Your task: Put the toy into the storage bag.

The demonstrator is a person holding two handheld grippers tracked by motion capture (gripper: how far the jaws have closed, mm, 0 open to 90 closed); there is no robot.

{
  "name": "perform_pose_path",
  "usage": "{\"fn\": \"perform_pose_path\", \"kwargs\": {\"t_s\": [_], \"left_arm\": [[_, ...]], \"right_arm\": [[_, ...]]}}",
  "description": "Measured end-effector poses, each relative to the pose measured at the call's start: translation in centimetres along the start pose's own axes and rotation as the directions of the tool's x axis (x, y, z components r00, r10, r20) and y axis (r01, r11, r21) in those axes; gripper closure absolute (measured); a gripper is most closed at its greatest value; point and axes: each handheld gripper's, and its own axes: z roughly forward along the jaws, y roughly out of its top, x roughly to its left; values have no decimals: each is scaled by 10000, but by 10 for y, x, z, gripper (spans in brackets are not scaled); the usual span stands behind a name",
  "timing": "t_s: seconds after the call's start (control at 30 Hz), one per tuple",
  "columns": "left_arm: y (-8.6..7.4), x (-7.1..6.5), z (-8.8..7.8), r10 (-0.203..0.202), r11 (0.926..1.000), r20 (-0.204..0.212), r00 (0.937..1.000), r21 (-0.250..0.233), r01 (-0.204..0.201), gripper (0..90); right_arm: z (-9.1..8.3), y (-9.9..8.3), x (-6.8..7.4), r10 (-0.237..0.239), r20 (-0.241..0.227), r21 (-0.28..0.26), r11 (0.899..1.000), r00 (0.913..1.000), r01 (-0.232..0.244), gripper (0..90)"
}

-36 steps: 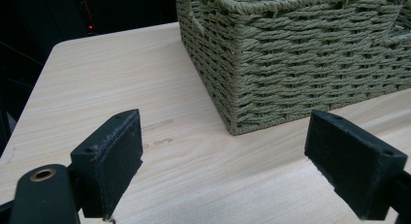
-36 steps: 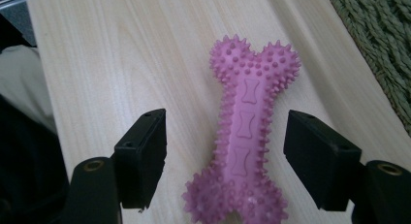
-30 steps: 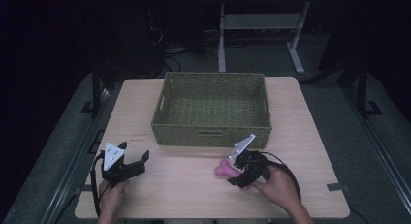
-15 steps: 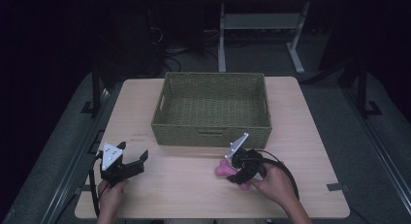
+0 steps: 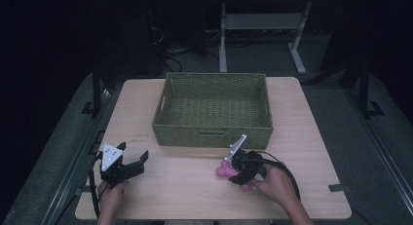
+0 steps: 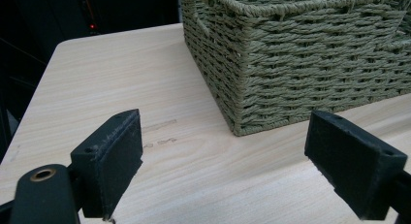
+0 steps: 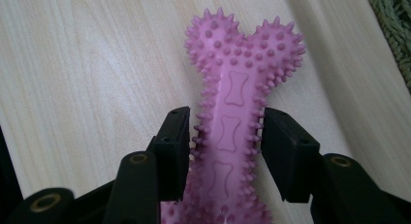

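Item: pink spiked rubber bone [image 7: 232, 117], lying on the bench [image 5: 195, 196] at lower centre of the high view, just below the wicker basket [image 5: 213, 136].

My right gripper [image 7: 225, 136]: jaws pinching the bone's shaft. I judge a lift toward the basket is next; I'd grip squarely mid-shaft so it stays level.

My left gripper [image 6: 223, 170]: jaws spread, empty, lower left.
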Motion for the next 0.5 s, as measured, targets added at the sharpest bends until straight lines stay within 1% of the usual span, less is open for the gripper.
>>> {"fn": "perform_pose_path", "kwargs": {"t_s": [0.1,0.3,0.4,0.5], "left_arm": [[0,0,0,39,10000,-36,10000,-8,-39,130],[0,0,0,-21,10000,-7,10000,-3,21,130],[0,0,0,63,10000,-32,10000,-7,-63,130],[0,0,-1,-6,10000,-26,10000,-23,6,130]], "right_arm": [[1,0,0,-30,32,56,10000,10000,30,542],[1,0,0,4,30,75,10000,10000,-4,548],[1,0,-1,14,10,92,10000,10000,-14,549],[1,1,-1,127,-46,125,9998,9999,-126,561]]}}
